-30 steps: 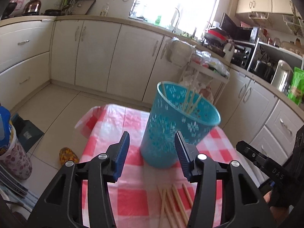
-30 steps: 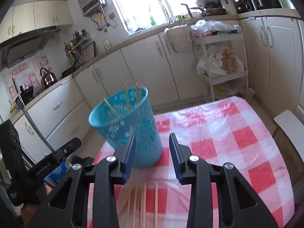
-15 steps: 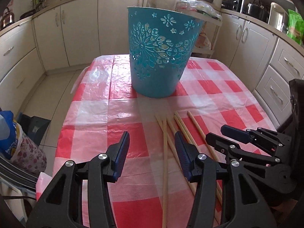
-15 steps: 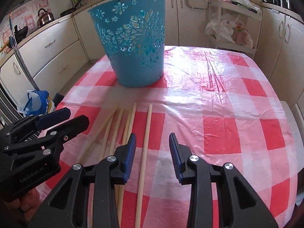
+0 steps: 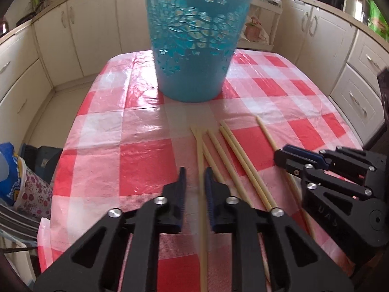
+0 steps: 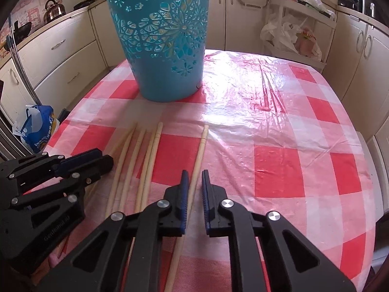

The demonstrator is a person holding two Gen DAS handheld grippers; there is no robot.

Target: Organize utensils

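A teal cut-out bucket (image 5: 194, 48) stands at the far end of the red-and-white checked table (image 5: 145, 165); it also shows in the right wrist view (image 6: 165, 46). Several wooden chopsticks (image 5: 231, 150) lie side by side in front of it. My left gripper (image 5: 195, 177) is low over the table with its jaws narrowed around the leftmost chopstick (image 5: 199, 150), a small gap still showing. My right gripper (image 6: 193, 180) straddles the rightmost chopstick (image 6: 199, 153), jaws narrowed, not clamped. Each gripper shows in the other's view, the right one (image 5: 291, 155) and the left one (image 6: 97, 158).
Cream kitchen cabinets (image 6: 60, 56) surround the table. A white trolley with plastic bags (image 6: 291, 31) stands behind it. A blue-and-white bag (image 6: 36, 126) sits on the floor at the left. The table's edges fall away on both sides.
Both grippers have dropped closer to the table and moved onto the chopsticks. Both pairs of jaws have narrowed, each around one chopstick.
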